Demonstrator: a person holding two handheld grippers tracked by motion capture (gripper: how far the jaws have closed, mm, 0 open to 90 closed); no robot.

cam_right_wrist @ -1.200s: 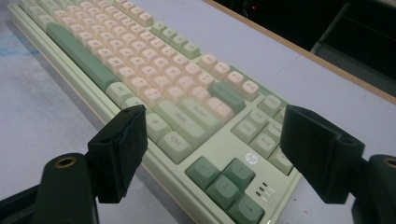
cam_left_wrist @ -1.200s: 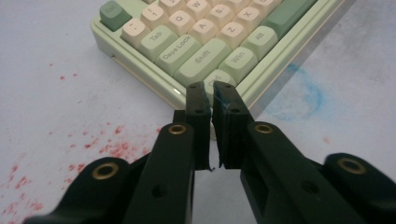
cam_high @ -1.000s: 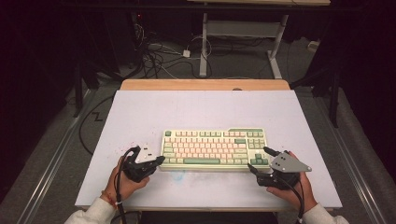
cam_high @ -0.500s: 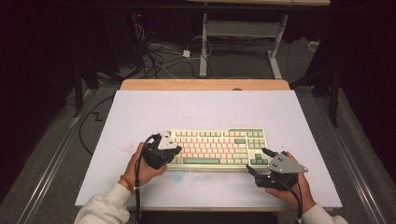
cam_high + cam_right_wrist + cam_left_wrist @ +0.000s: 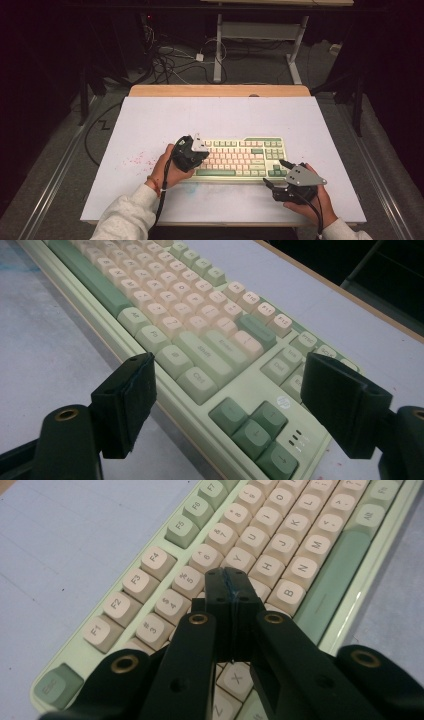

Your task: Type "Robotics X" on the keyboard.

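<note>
Two grippers work at one keyboard. The keyboard lies on the white surface, with its long side running left to right in front of the person.

The left gripper is right over the keys, above the left part of the keyboard — its jaws are pressed together into one tip, holding nothing. That tip hangs over the letter keys by the number row, so a key press looks like the next step.

The right gripper sits near the right end, by the arrow keys — its jaws are spread wide. The left one is nearer to the letters.

The room behind is dark, with cables on the floor.
</note>
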